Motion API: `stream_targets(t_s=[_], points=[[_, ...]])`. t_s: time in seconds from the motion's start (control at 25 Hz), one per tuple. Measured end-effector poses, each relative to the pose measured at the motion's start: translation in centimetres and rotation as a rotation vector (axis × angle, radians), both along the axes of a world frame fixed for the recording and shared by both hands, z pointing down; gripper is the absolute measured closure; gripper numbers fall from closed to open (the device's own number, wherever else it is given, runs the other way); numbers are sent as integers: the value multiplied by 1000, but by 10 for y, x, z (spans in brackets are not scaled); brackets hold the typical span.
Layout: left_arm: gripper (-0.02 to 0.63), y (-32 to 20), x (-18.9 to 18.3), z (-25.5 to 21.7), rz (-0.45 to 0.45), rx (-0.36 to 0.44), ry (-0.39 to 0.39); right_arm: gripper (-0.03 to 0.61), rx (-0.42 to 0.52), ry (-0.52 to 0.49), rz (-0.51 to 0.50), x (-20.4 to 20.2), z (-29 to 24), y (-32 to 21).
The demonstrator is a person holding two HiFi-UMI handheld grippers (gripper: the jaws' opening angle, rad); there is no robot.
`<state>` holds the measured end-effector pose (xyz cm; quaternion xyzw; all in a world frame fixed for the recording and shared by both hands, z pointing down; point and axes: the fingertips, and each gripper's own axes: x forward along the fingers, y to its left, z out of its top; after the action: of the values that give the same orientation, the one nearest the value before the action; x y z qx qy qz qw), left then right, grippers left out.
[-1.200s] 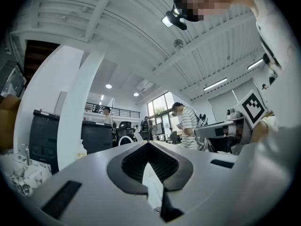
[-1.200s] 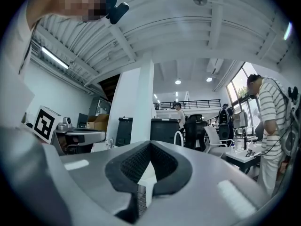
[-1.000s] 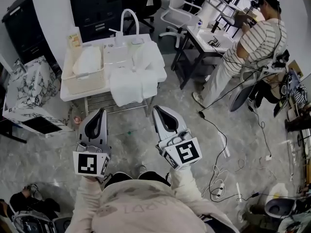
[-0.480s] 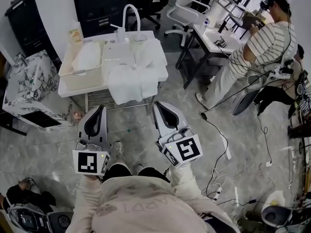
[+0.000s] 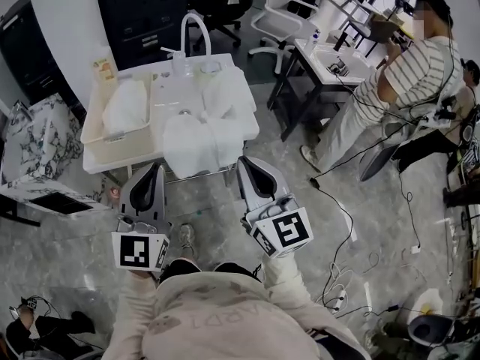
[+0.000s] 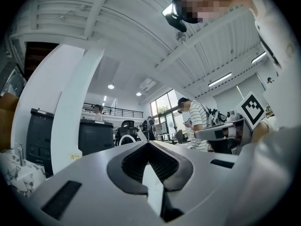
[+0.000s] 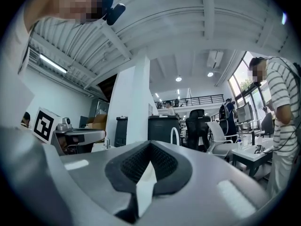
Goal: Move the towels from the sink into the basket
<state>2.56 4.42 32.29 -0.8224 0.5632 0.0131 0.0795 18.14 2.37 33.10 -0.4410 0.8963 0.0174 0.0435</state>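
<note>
A white towel (image 5: 196, 142) hangs over the front edge of the sink table. Another white towel (image 5: 225, 94) lies in and over the sink (image 5: 171, 96) under the curved faucet (image 5: 193, 25). To the sink's left, the cream basket (image 5: 96, 139) holds a folded white towel (image 5: 124, 105). My left gripper (image 5: 155, 169) (image 6: 148, 143) and right gripper (image 5: 244, 163) (image 7: 150, 143) are held close to my body, short of the table. They point towards it from above the floor. Both are shut, with nothing in them.
A person in a striped shirt (image 5: 405, 70) stands at a desk (image 5: 330, 58) on the right. Cables (image 5: 337, 216) trail over the floor there. An office chair (image 5: 274, 21) and black cabinets (image 5: 142, 6) stand behind the table. A marble-patterned box (image 5: 30, 148) sits at the left.
The table with the towels has come nearer in the head view and shifted slightly left. Both grippers keep the same shut pose in front of my body.
</note>
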Motion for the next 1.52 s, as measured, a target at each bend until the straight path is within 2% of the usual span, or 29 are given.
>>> stream_targets(t_s=[0.4,0.8,1.28,1.52], points=[[607,-92,-28,-2,51,-10,-11,568,-8,-1,41,-31,1,-87],[607,-151,-58,-2,104,-6,-6,569,-36,16,90,-63,8,-144],[607,-191,-95,11,154,-28,-3,568,-219,39,137,-98,58,-199],[607,-203,-107,26,151,-57,12,568,-344,45,158,-98,97,-214]])
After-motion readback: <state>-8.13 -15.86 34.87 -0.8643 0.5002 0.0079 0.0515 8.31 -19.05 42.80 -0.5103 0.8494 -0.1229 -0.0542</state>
